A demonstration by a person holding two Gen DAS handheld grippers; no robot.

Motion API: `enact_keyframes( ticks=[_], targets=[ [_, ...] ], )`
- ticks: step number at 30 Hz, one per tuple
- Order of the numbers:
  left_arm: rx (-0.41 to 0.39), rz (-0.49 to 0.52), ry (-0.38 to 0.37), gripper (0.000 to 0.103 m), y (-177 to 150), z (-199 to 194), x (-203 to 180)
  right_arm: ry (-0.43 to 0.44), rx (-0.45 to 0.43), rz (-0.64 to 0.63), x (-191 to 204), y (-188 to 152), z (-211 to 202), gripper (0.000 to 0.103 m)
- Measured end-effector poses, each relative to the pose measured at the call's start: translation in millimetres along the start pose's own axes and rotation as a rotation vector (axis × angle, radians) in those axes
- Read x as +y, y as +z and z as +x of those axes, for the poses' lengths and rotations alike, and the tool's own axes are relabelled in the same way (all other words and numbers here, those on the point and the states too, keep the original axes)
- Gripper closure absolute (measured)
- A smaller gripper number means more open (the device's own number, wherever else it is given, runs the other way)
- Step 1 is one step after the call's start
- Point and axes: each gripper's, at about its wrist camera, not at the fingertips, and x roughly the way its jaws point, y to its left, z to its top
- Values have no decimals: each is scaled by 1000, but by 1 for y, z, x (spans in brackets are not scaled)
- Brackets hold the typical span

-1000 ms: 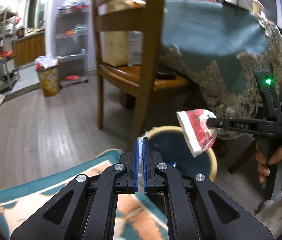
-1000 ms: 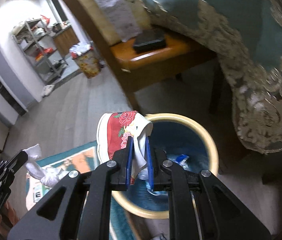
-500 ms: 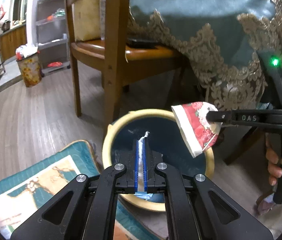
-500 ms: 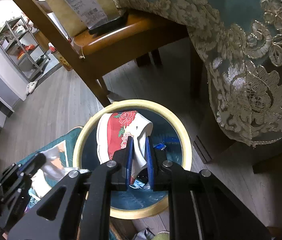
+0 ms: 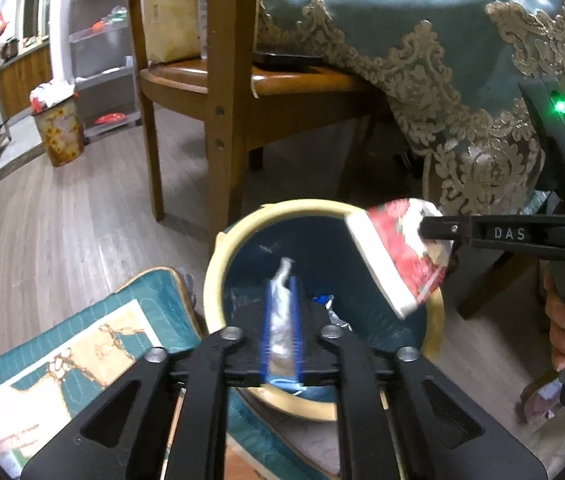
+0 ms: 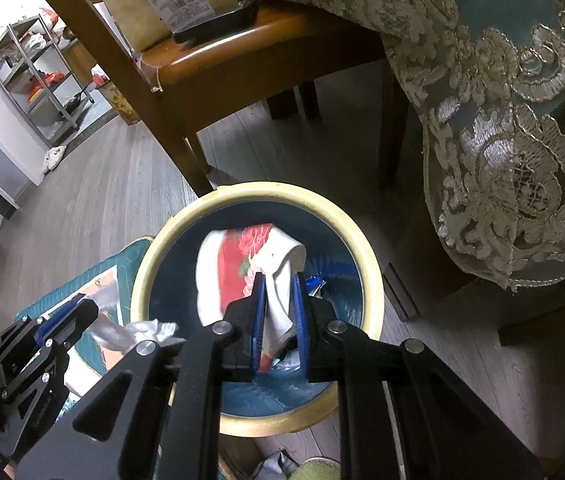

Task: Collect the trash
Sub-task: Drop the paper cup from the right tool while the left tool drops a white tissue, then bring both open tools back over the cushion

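Note:
A round trash bin (image 5: 218, 264) with a cream rim and dark blue inside stands on the floor; it also shows in the right wrist view (image 6: 370, 264). My left gripper (image 5: 281, 284) is over the bin, its jaws a little apart with a crumpled white tissue (image 5: 282, 304) still between them. My right gripper (image 6: 279, 280) holds a red floral paper packet (image 6: 238, 264) over the bin, its jaws slightly parted around it. The packet (image 5: 398, 252) and right gripper (image 5: 426, 232) also show in the left wrist view. Wrappers lie inside the bin (image 5: 330, 308).
A wooden chair (image 5: 218, 92) stands just behind the bin, with a phone and a paper bag on its seat. A teal lace-edged tablecloth (image 5: 442, 60) hangs at the right. A teal cushion (image 5: 82, 344) lies left of the bin. A second bin (image 5: 58, 132) stands far left.
Both grippers have moved closer over the bin. Both pairs of jaws have opened slightly around the tissue and the packet.

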Motion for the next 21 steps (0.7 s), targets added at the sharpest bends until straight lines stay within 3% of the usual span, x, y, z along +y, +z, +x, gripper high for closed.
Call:
enact_keyframes(
  ticks=[3,11,16,18,20,21],
  targets=[
    [-24,-26,7,63,2,-6,5,-10,-3,6,0,1,0,82],
    [-58,-36,18,58,5,-28,11,20,-35,2,12,7,-25,80],
    [-91,-30,39,47,2,-56,15,30,-65,-4,21,6,-49,69],
    [-110,-36,47,45,0,-71,20,36,-79,4,24,6,-60,61],
    [-123,-43,58,41,-2,-84,24,44,-101,11,28,5,-73,42],
    [-130,-47,61,37,-3,-91,26,48,-117,10,31,4,-80,38]
  ],
)
